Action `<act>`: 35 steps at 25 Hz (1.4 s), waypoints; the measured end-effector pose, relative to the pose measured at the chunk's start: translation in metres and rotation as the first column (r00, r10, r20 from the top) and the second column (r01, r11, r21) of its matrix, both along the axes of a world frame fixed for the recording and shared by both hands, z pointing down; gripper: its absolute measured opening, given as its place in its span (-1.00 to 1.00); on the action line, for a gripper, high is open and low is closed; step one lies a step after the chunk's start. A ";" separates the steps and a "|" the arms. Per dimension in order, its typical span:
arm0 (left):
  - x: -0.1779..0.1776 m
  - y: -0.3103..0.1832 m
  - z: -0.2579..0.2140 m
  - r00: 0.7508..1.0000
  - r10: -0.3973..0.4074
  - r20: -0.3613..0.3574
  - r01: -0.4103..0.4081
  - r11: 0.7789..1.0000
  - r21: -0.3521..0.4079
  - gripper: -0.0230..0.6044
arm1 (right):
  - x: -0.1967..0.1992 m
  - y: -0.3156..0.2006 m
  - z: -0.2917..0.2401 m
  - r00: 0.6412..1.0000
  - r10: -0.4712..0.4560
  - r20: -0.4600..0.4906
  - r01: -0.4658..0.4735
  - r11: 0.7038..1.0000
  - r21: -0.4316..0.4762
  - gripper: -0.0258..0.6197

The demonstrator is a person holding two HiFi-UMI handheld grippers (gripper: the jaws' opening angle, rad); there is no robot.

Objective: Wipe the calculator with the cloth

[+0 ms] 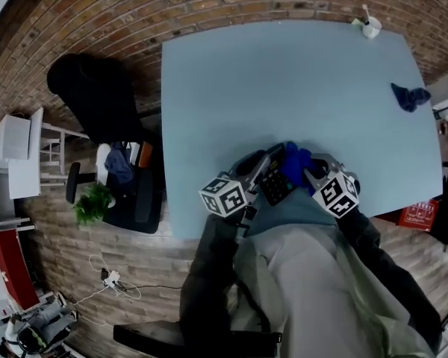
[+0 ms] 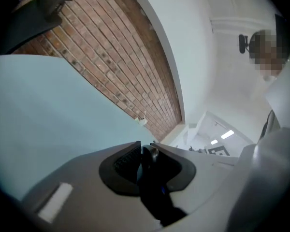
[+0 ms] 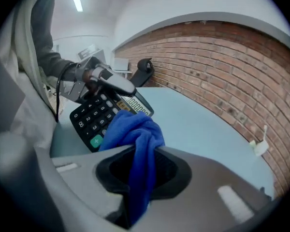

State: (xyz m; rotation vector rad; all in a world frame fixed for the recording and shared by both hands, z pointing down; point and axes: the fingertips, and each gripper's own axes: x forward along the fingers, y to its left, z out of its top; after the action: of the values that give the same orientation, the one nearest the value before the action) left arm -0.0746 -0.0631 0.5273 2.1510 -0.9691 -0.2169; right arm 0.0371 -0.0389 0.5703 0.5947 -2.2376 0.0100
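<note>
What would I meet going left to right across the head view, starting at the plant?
Green leafy plant, left claw, black keypad calculator, bright blue microfibre cloth, right claw, crumpled dark blue rag.

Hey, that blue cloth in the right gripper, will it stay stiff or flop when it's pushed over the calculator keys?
Likely floppy: the cloth bunches in loose folds at the right gripper. Probably light and soft, so it should drag and mould over the calculator keys, not slide stiffly.
</note>
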 end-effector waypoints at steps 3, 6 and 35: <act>0.011 -0.003 0.015 0.992 0.088 0.090 -0.088 0.996 -0.015 -0.73 | 0.019 0.004 0.015 0.997 0.075 0.012 -0.075 0.997 -0.024 -0.76; 0.009 -0.008 0.027 0.992 0.098 0.081 -0.094 0.994 -0.055 -0.74 | 0.027 0.007 0.022 0.995 0.098 -0.005 -0.099 0.994 -0.050 -0.76; -0.094 0.054 -0.034 0.921 -0.385 0.065 0.382 0.923 0.049 -0.82 | 0.036 0.011 -0.106 0.985 0.042 -0.169 -0.018 0.990 0.143 -0.57</act>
State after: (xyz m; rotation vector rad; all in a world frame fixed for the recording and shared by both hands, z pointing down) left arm -0.1686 -0.0087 0.4929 1.9930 -1.4387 -0.3476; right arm 0.0734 -0.0275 0.4645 0.6794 -2.0735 -0.1796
